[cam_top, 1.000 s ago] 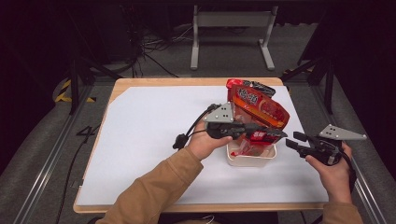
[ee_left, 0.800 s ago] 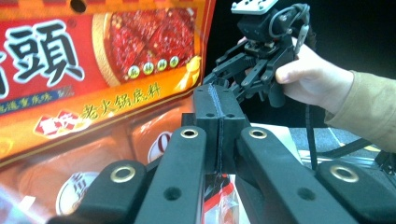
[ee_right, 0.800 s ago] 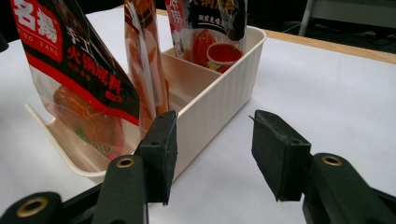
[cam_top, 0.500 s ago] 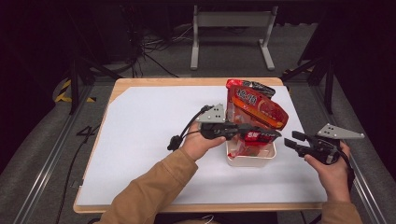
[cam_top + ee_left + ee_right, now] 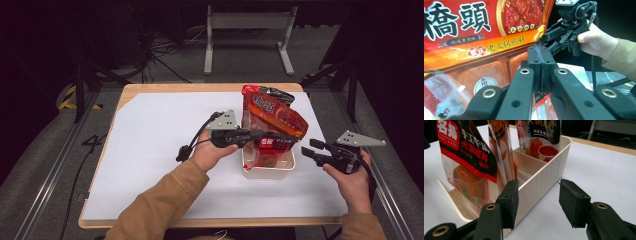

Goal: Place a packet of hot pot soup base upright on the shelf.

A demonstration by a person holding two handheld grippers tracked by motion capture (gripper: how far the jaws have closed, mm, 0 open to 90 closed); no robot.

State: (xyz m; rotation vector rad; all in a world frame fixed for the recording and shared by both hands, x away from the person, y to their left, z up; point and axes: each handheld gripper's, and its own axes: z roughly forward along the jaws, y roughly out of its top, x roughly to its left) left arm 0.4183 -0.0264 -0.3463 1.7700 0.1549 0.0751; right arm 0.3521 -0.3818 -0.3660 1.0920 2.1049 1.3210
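two grippers at a bin of sauce packets

left gripper (image 5: 280, 140) is clenched on a red packet's (image 5: 272, 145) top edge, standing in the cream bin (image 5: 267, 172); right gripper (image 5: 312, 152) waits agape just beside it. packet looks light, floppy, slick; pinching the flat top seal seems best.

Even overhead light brightens the white table (image 5: 150, 150); beyond it, from 9 through 12 to 3 o'clock, the room falls dark. Shadows are faint. Close-up jaws blur softly; glare streaks the red packet (image 5: 486, 30).
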